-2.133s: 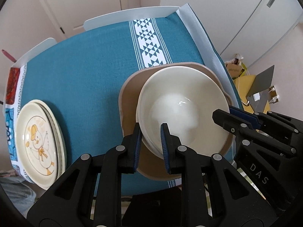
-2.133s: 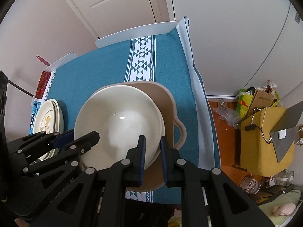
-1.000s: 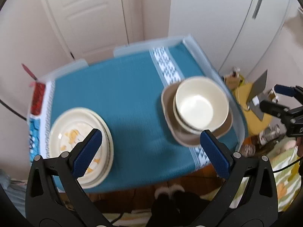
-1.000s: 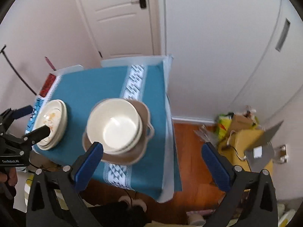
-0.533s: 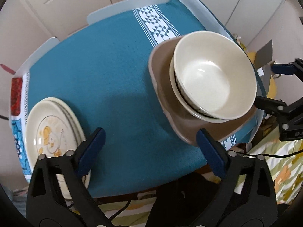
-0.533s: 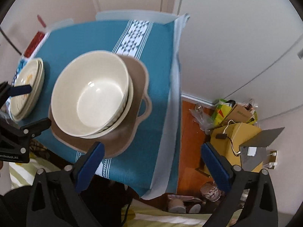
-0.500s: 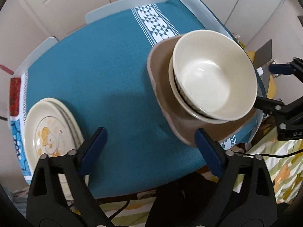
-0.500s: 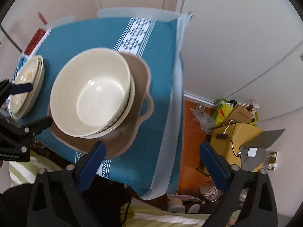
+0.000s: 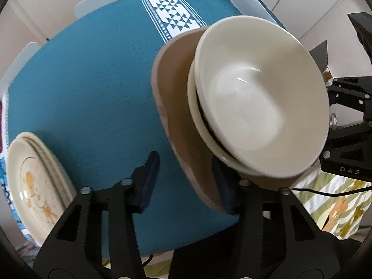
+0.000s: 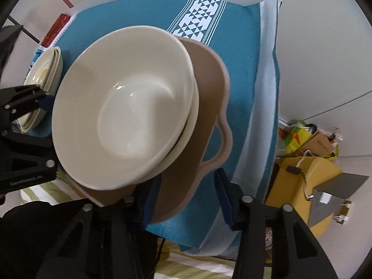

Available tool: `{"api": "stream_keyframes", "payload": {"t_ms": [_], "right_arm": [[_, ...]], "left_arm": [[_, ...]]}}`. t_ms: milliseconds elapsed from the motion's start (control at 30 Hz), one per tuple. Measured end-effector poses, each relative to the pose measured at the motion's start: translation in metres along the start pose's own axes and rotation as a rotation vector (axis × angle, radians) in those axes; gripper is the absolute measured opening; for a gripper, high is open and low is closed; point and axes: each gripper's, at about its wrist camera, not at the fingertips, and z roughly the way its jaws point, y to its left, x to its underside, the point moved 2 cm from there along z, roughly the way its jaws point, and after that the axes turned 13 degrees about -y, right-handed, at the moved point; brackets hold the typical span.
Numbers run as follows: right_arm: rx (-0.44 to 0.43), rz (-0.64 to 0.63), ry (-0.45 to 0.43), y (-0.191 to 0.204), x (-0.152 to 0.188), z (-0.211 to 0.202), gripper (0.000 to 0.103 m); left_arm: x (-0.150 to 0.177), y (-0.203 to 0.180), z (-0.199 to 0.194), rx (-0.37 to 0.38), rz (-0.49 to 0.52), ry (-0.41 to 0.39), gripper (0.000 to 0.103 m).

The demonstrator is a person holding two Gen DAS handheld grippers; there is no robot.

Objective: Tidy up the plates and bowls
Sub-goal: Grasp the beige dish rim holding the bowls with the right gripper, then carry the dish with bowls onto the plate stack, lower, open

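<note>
Through the left wrist view, the left gripper (image 9: pixel 186 179) is straddling the near left rim of the flat tan handled dish (image 9: pixel 179 116), which is sitting on the teal-clothed bench (image 9: pixel 93 81) under two nested cream ceramic bowls (image 9: pixel 260 102). Its fingers (image 9: pixel 148 179) have just been closing, yet are standing apart, not pressing. Cream plates with an orange print (image 9: pixel 34 181) are lying well left.

Through the right wrist view, the right gripper (image 10: pixel 188 197) is bracketing the dish's near right rim beside its loop handle; these fingers have likewise been narrowing, gripping nothing.
</note>
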Motion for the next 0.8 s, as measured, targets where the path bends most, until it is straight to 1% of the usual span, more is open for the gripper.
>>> {"api": "stream_keyframes", "payload": {"t_ms": [33,67,133,167,233,300,400,600,667,800], "right_arm": [[-0.006,0.004,0.002,-0.001,0.0,0.002,0.035],[-0.013,0.004,0.002,-0.001,-0.001,0.005,0.032],[-0.024,-0.003,0.001,-0.001,-0.002,0.011,0.029],[-0.03,-0.002,0.001,0.0,-0.003,0.013,0.025],[-0.052,0.016,-0.01,-0.001,-0.002,0.016,0.02],[-0.058,0.024,-0.034,-0.001,-0.001,0.014,0.016],[-0.078,0.048,-0.062,-0.002,0.001,0.013,0.012],[-0.089,0.07,-0.087,-0.002,0.002,0.012,0.012],[-0.091,0.072,-0.093,-0.001,0.003,0.012,0.012],[-0.094,0.078,-0.123,-0.002,0.003,0.009,0.012]], "left_arm": [[0.0,-0.001,0.002,0.002,0.001,0.002,0.032],[-0.001,-0.002,0.004,0.002,0.005,0.005,0.031],[-0.002,-0.005,0.006,0.005,0.016,0.001,0.023],[-0.002,-0.006,0.006,0.009,0.019,-0.001,0.021],[-0.001,-0.01,0.006,0.022,0.029,-0.009,0.014],[-0.001,-0.011,0.007,0.035,0.028,-0.015,0.011],[-0.001,-0.011,0.005,0.034,0.015,-0.029,0.01],[0.002,-0.012,-0.003,0.012,0.024,-0.045,0.009],[-0.002,-0.011,-0.001,0.002,0.029,-0.049,0.009],[-0.002,-0.013,-0.008,-0.016,0.044,-0.065,0.009]]}}
